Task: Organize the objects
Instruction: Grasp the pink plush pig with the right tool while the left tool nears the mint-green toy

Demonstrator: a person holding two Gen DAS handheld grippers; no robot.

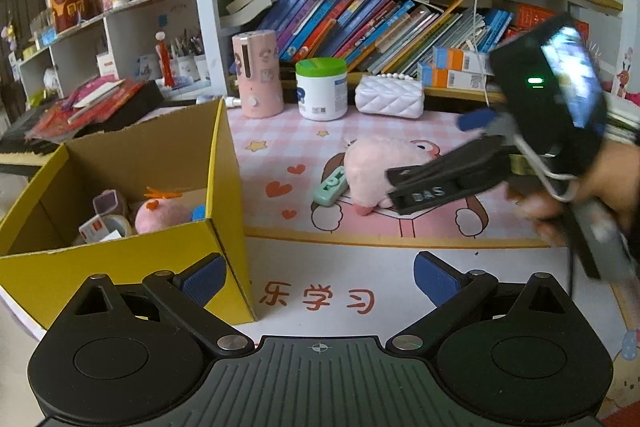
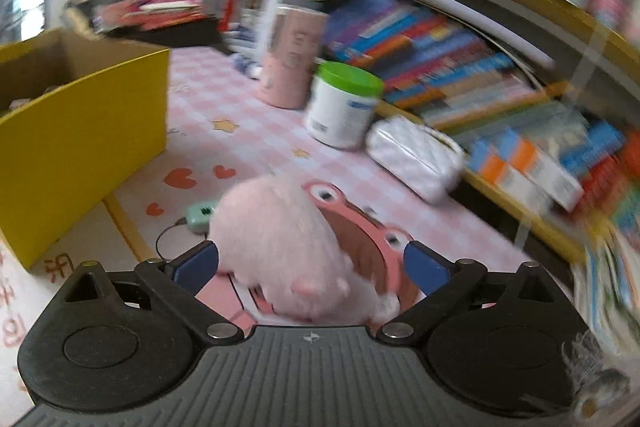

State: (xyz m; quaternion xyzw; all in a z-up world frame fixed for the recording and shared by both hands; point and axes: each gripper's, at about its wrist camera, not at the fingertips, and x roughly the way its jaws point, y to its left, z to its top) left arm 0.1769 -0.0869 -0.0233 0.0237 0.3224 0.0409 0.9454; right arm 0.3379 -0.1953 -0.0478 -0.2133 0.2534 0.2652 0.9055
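A pink plush toy [image 1: 372,167] [image 2: 280,239] lies on the pink desk mat [image 1: 288,131]. My right gripper [image 2: 312,263] [image 1: 436,151] is open, its blue pads [image 2: 424,267] standing on either side of the plush without pressing on it. A mint-green small device [image 1: 330,187] [image 2: 200,217] lies just left of the plush. The yellow cardboard box [image 1: 120,275] [image 2: 80,131] stands at the left and holds another pink plush [image 1: 160,215], tape rolls and small boxes. My left gripper [image 1: 319,279] hovers open over the mat's front, beside the box's corner, with nothing between its fingers.
Behind the plush stand a pink cylinder [image 1: 258,75], a white jar with a green lid [image 1: 321,89] and a white quilted pouch [image 1: 390,97]. A bookshelf [image 1: 400,23] packed with books runs along the back. A person's hand [image 1: 600,187] holds the right gripper.
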